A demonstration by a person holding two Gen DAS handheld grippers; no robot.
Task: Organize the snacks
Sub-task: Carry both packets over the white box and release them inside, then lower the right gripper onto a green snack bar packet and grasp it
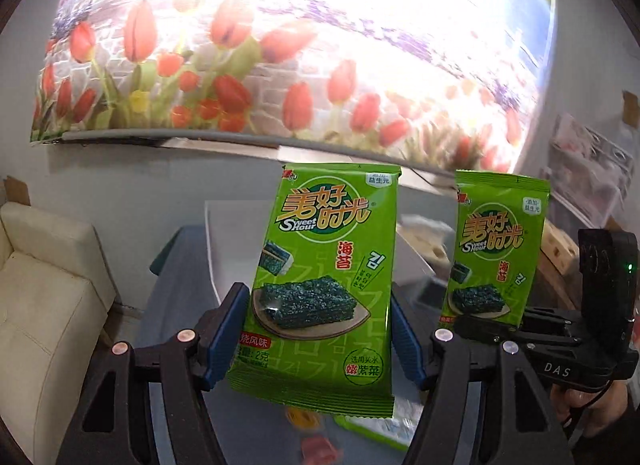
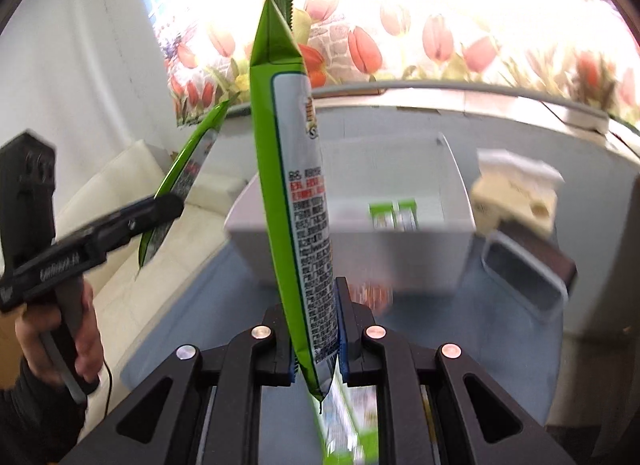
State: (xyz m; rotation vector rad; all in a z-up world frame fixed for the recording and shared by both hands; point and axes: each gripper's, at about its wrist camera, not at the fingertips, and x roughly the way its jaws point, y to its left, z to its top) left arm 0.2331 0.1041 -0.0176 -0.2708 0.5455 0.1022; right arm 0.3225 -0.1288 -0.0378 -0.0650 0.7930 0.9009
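Both wrist views, snacks lifted above a grey-blue counter [image 2: 460, 329] that is bounded at the rear by a wall carrying a tulip poster [image 1: 224, 65]. A cream sofa [image 1: 44, 305] lies beside the counter's left edge. A white bin [image 2: 356, 249] stands on the counter ahead of both claws; two green packets [image 2: 394, 215] already lie inside, and much of its floor looks free. To its right a small grey tray [image 2: 524, 281] and a blurred pale item crowd the approach; open air remains above the bin.

The left claw [image 1: 320, 335] pinches a seaweed snack packet [image 1: 326, 265] by its side edges, front face to the camera, upright and clear of the counter. The right claw [image 2: 314, 339] is closed on a second seaweed packet [image 2: 296, 193], seen edge-on and held near its lower seal.

Probable risks: each thin, glossy packet is held low, so it may pivot or slip during a fast swing; the tall upper portions may catch the bin's near rim if lowered early; the two claws, working near each other, may collide over the bin.
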